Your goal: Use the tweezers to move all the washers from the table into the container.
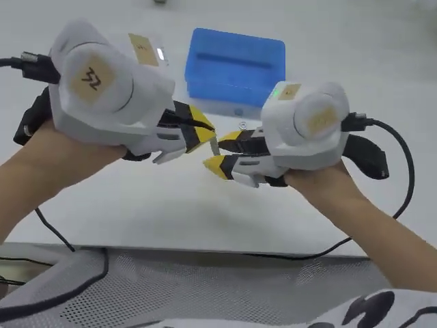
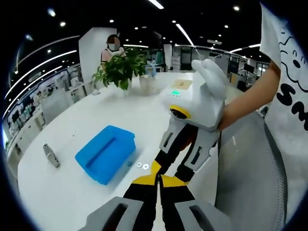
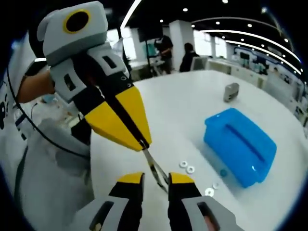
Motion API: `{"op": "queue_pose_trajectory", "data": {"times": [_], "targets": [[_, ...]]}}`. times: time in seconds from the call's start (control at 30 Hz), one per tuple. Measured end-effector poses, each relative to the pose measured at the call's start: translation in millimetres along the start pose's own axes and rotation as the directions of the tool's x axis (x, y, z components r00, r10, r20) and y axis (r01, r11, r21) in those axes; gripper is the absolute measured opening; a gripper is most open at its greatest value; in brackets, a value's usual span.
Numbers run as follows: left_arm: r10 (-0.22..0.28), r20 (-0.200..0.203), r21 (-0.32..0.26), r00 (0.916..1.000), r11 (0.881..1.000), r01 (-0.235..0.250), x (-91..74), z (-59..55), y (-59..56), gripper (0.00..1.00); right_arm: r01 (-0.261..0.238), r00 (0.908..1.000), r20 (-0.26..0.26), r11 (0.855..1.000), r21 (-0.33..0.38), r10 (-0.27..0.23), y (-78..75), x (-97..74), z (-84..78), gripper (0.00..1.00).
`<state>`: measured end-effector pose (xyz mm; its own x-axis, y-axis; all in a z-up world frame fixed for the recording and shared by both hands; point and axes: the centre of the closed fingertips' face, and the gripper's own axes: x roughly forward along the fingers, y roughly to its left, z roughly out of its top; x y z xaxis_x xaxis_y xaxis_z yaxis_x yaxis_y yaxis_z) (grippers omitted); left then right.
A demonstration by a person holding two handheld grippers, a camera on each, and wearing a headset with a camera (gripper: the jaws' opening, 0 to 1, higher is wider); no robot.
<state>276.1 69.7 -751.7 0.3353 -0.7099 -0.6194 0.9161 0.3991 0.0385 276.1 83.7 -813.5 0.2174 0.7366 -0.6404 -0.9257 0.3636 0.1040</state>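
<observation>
Our left gripper (image 3: 142, 143) pinches the top of the tweezers (image 3: 153, 163) tight. The thin tip pokes down between the jaws of our right gripper (image 3: 156, 182), which stand apart. The washers (image 3: 186, 167) lie on the table (image 3: 183, 110) past the tip, not touching it, just beside the blue container (image 3: 240, 144).

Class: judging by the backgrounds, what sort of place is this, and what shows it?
Probably a large open-plan office: long strip ceiling lights, a leafy green potted plant on the long white table, and people standing in the background.
</observation>
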Motion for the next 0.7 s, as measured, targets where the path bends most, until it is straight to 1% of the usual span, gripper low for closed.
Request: {"op": "queue_pose_trajectory", "data": {"times": [0.07, 0.13, 0.2, 0.23, 0.33, 0.47, 0.53, 0.6, 0.63, 0.7], "targets": [[-0.006, 0.000, -0.008, 1.0000, 1.000, 0.006, 0.2, 0.3, -1.1, 0.00, 0.012, 0.9999, -0.002, 1.000, 0.007, -0.012, -5.6, 1.0, -0.9, 0.08], [0.005, 0.006, -0.011, 1.0000, 1.000, -0.005, 1.4, 0.6, 0.7, 0.00, 0.001, 1.0000, 0.000, 1.000, 0.011, -0.001, -6.9, 1.7, -1.9, 0.08], [0.007, 0.016, -0.031, 0.9998, 0.999, -0.007, 2.9, 1.4, 2.2, 0.00, 0.006, 1.0000, 0.007, 1.000, -0.011, -0.006, -6.9, 1.2, -2.8, 0.07], [0.002, 0.025, -0.051, 0.9997, 0.999, 0.000, 4.5, 1.9, 1.4, 0.00, 0.012, 0.9999, 0.008, 0.999, -0.048, -0.012, -7.2, 0.6, -3.3, 0.06], [0.002, 0.025, -0.054, 0.9997, 0.999, 0.000, 9.1, -0.6, -1.0, 0.00, 0.022, 0.9998, -0.001, 0.996, -0.086, -0.022, -4.8, 0.5, -3.8, 0.06], [0.010, 0.021, -0.062, 0.9997, 0.998, -0.008, 13.9, -7.6, -1.7, 0.00, 0.023, 0.9997, -0.009, 0.994, -0.107, -0.025, -3.1, 2.1, -4.0, 0.06], [0.014, 0.019, -0.063, 0.9997, 0.998, -0.013, 14.9, -10.4, -0.8, 0.00, 0.024, 0.9996, -0.008, 0.994, -0.108, -0.025, -3.5, 2.7, -3.7, 0.06], [0.022, 0.024, -0.065, 0.9995, 0.998, -0.020, 15.8, -11.6, 1.2, 0.00, 0.026, 0.9996, -0.006, 0.995, -0.100, -0.027, -4.0, 3.5, -3.9, 0.06], [0.022, 0.029, -0.076, 0.9993, 0.997, -0.020, 16.9, -12.5, 1.4, 0.00, 0.028, 0.9996, -0.005, 0.995, -0.099, -0.028, -4.7, 3.6, -4.2, 0.06], [0.024, 0.029, -0.079, 0.9993, 0.997, -0.021, 19.3, -14.3, 0.3, 0.00, 0.029, 0.9996, -0.001, 0.995, -0.093, -0.030, -4.7, 3.2, -4.3, 0.06]]}}
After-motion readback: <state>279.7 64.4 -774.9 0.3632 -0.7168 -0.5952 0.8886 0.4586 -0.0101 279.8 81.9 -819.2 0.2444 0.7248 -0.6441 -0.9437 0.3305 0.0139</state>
